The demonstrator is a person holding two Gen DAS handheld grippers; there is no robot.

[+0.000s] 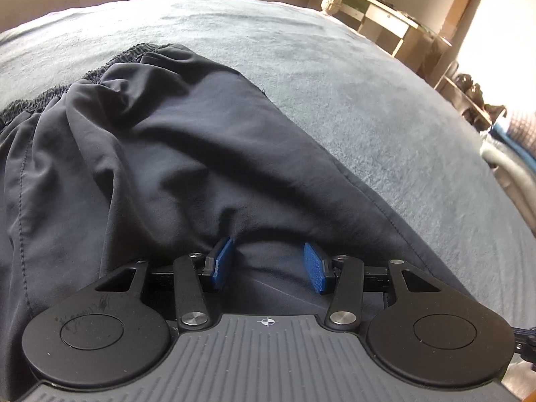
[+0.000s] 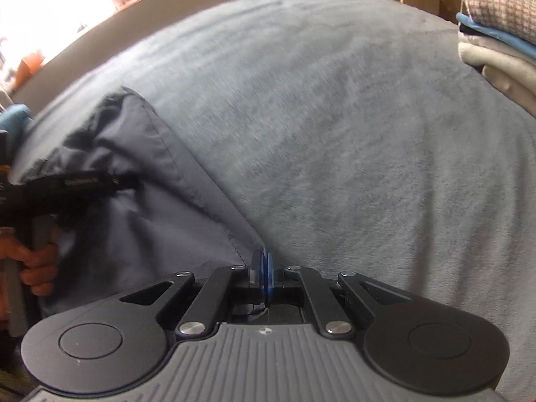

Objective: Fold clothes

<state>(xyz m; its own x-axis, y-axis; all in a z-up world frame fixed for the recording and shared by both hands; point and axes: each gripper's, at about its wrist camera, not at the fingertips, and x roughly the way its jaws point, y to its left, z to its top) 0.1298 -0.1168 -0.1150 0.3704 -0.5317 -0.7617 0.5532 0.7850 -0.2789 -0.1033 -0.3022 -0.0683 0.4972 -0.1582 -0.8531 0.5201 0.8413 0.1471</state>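
A dark navy garment (image 1: 167, 140) with a gathered elastic waistband (image 1: 100, 67) lies rumpled on a grey-blue blanket (image 1: 335, 83). My left gripper (image 1: 268, 254) is open, its blue pads (image 1: 222, 261) spread over a fold of the fabric and touching it. In the right wrist view the garment (image 2: 144, 207) runs down to my right gripper (image 2: 263, 261), which is shut on its stitched hem corner. The left gripper's body (image 2: 83, 181) shows at the left there, held by a hand (image 2: 37, 264).
The blanket (image 2: 335, 134) stretches wide to the right of the garment. A stack of folded clothes (image 2: 502, 33) sits at the bed's right edge. A wooden shelf unit (image 1: 385, 16) stands beyond the bed.
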